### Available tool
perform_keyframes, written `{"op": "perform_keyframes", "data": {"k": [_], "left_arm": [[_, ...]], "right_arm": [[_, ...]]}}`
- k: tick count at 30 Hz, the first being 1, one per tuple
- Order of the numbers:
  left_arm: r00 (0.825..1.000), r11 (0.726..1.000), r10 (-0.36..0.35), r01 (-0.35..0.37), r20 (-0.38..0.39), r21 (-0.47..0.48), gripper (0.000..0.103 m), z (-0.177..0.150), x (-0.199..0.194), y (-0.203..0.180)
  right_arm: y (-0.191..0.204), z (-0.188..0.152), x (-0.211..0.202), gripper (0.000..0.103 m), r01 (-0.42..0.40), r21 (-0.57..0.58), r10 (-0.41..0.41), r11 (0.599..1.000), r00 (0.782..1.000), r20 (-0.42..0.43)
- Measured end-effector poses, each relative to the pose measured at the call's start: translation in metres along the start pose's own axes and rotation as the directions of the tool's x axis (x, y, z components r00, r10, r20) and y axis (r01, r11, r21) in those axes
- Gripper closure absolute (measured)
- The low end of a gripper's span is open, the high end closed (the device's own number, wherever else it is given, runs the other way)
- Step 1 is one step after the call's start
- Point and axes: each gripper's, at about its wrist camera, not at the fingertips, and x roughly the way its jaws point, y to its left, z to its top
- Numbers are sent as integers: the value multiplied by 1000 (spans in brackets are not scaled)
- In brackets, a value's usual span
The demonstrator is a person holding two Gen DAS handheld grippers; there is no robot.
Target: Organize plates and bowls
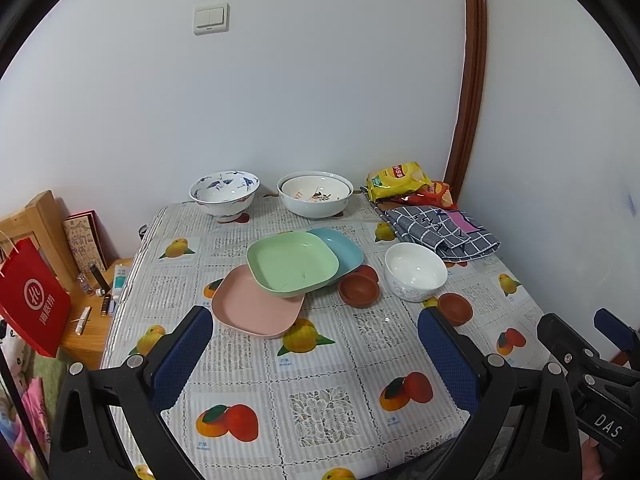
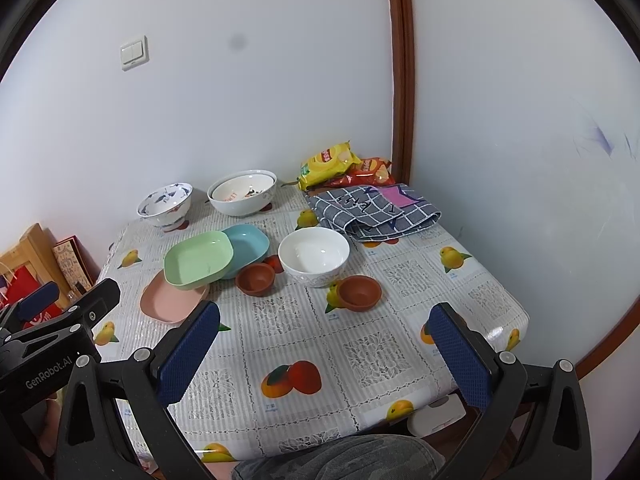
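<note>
- Both grippers, left (image 1: 316,344) and right (image 2: 326,344), hang over the near bench (image 2: 360,360) edge, jaws wide, holding nothing.
- 3 plates overlap mid-bench: green (image 1: 292,262) on top, pink (image 1: 252,308) under its near side, blue (image 1: 344,250) behind.
- White bowl (image 2: 314,256) just right of them, with 2 brown cups (image 2: 255,278) by it.
- 2 big bowls (image 1: 224,194) sit by the wall.

Fruit-print cloth (image 1: 320,360) over the worktop, yellow chip bag (image 1: 396,179) atop a red one (image 1: 436,196) in the far corner, folded checked cloth (image 1: 444,230) beside them, red paper bag (image 1: 30,300) at left, wall switch (image 1: 211,18).
</note>
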Motion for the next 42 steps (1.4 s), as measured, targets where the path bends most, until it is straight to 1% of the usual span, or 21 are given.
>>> {"op": "perform_keyframes", "data": {"k": [26, 42], "left_arm": [[1000, 1000, -2, 2, 3, 1, 0, 1, -2, -2], [1000, 1000, 9, -9, 4, -3, 0, 8, 3, -2]], "right_arm": [[-8, -2, 0, 0, 0, 14, 0, 1000, 1000, 6], [-1, 3, 5, 0, -21, -4, 21, 1000, 1000, 4]]}}
